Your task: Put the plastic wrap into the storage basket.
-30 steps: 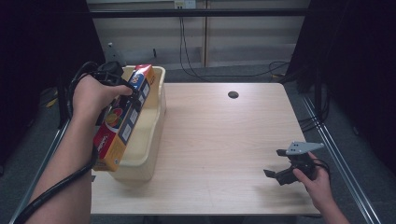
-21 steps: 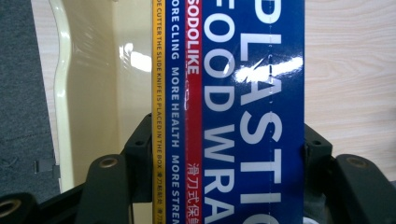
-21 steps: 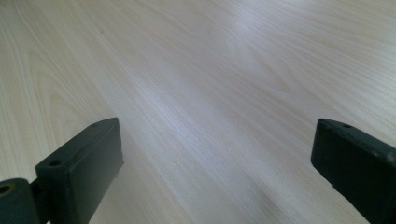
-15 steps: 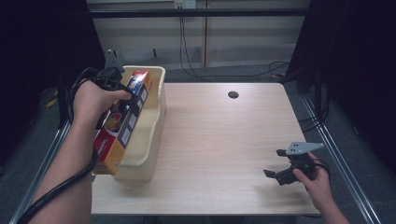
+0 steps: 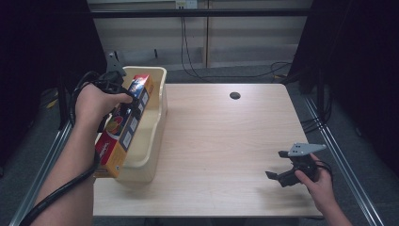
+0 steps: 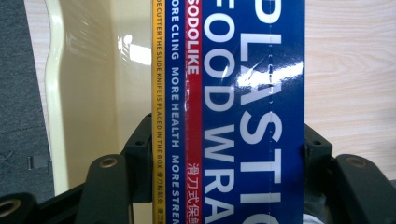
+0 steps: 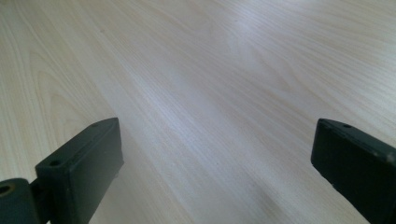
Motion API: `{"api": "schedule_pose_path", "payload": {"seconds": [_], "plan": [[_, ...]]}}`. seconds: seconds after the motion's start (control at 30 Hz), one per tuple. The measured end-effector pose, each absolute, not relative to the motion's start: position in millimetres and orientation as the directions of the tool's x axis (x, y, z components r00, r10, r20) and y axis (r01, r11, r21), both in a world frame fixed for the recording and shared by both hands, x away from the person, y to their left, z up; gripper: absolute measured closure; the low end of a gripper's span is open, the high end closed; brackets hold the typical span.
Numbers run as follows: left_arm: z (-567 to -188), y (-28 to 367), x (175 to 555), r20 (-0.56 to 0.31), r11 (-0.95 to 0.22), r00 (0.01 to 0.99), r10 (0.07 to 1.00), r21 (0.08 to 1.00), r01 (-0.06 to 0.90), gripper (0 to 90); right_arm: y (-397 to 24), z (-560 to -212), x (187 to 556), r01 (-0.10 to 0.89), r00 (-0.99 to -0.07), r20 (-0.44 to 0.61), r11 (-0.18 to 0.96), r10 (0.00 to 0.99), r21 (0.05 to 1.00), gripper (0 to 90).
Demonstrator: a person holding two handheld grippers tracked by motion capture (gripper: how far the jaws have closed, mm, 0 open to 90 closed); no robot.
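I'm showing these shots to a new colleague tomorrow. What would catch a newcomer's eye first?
The bright plastic wrap box, blue, red and yellow, stands out at the table's left edge, clamped in the left gripper and tilted over the cream tub. In the left gripper view its lettering runs between the black jaws. Near the front right corner, the right gripper is open over bare wooden table.

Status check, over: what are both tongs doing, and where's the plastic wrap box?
Left tongs shut on wrap box, tilted over cream bin. Right tongs open, empty, above table. Nothing blocking.
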State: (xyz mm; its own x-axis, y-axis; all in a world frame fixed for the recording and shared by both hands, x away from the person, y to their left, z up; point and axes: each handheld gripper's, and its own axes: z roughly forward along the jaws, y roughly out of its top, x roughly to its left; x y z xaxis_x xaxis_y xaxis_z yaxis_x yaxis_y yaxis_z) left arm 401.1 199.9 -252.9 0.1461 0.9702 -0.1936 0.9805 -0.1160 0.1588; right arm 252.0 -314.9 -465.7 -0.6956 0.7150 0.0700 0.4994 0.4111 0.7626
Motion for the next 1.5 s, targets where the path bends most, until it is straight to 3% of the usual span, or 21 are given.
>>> {"api": "schedule_pose_path", "payload": {"seconds": [1.5], "plan": [[-290.3,201.3,407.2,-0.215,-0.104,0.13,0.968,0.126,0.986,39.8,-314.5,-466.0,251.7,0.495,-0.697,0.065,0.414,0.714,0.764,2.2]]}}
